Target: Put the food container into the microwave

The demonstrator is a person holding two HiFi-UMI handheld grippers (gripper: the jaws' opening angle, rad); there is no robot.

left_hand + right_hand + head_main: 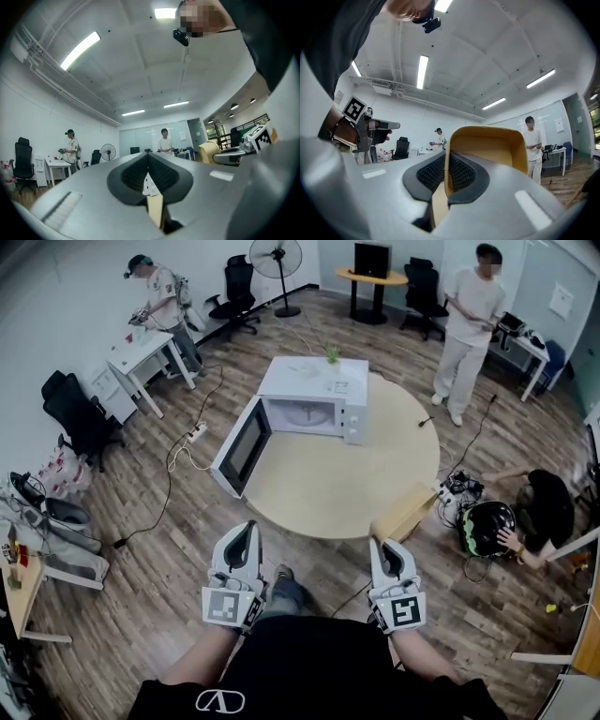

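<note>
A white microwave (309, 404) stands on the round beige table (347, 493) with its door (241, 446) swung wide open to the left; its cavity looks empty. My right gripper (384, 545) is shut on the rim of a tan food container (405, 512), held at the table's near right edge. In the right gripper view the container (487, 145) rises as a yellow tub from the shut jaws of the right gripper (446, 180). My left gripper (246, 526) hangs near the table's front edge, shut with nothing in it, also seen as the left gripper (149, 176).
A small plant (331, 354) sits on the microwave. A person in white (469, 315) stands beyond the table, another (159, 296) works at a far-left desk, and a third (544, 512) crouches at the right by a helmet (487, 526). A power strip (197, 434) and cables lie on the floor.
</note>
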